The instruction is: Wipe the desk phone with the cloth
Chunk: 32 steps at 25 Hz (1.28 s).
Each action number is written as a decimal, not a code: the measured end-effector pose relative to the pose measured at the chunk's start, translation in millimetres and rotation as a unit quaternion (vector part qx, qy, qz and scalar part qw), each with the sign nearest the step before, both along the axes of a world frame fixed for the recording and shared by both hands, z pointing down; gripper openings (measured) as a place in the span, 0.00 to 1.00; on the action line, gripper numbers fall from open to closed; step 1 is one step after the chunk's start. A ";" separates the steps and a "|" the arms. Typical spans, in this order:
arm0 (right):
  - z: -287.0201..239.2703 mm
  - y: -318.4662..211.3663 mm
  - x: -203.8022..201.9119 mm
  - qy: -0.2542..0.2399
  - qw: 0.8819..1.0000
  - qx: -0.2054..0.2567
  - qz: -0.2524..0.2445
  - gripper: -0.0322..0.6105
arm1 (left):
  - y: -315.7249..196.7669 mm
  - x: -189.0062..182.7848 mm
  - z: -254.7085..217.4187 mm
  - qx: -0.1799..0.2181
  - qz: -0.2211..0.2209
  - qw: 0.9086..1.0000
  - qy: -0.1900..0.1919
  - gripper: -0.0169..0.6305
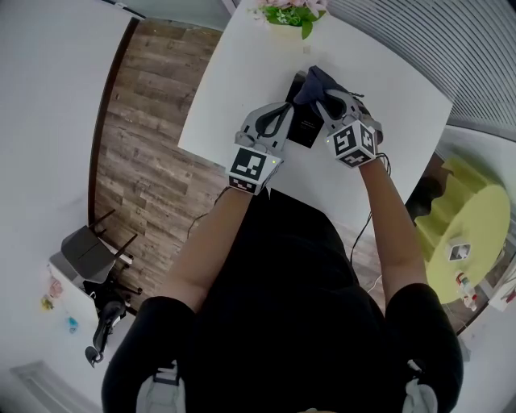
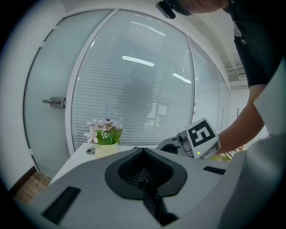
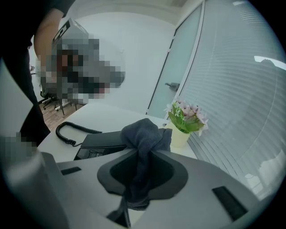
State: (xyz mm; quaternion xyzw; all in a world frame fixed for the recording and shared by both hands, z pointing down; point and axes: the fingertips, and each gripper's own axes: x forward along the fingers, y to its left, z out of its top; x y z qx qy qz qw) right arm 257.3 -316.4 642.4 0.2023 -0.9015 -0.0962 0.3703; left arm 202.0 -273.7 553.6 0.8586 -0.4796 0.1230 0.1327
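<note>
A black desk phone (image 1: 305, 126) lies on the white table (image 1: 242, 73), partly hidden between my two grippers. In the right gripper view the phone (image 3: 99, 142) shows to the left of the jaws, with its coiled cord (image 3: 70, 129) trailing further left. My right gripper (image 1: 324, 100) (image 3: 143, 154) is shut on a dark grey-blue cloth (image 1: 317, 81) (image 3: 145, 134), which bunches up above the jaws over the phone's far end. My left gripper (image 1: 284, 111) (image 2: 144, 151) hovers at the phone's left side, shut with nothing in it.
A small pot of pink and white flowers (image 1: 287, 13) (image 3: 185, 117) (image 2: 104, 132) stands at the table's far edge by a glass wall with blinds. A yellow round table (image 1: 477, 234) is at the right. An office chair (image 1: 90, 256) stands on the wood floor at the left.
</note>
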 end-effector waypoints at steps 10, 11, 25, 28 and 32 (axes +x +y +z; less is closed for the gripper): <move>19.8 37.0 -4.0 0.016 1.000 -0.019 0.000 0.17 | 10.8 -1.0 9.7 -0.008 0.020 1.000 0.000 0.04; 21.6 40.4 -4.4 0.017 1.000 -0.021 0.001 0.17 | 11.6 -1.7 10.5 -0.009 0.022 1.000 0.001 0.04; 50.4 96.6 -12.3 0.044 0.997 -0.053 0.015 0.17 | 30.1 -12.0 41.9 -0.037 0.053 0.998 0.009 0.04; 55.0 106.1 -14.1 0.051 0.997 -0.058 0.018 0.17 | 34.3 -12.0 43.0 -0.039 0.062 0.997 0.013 0.04; 60.6 114.7 -14.7 0.059 0.996 -0.066 0.025 0.17 | 38.0 -12.1 44.3 -0.042 0.071 0.996 0.017 0.04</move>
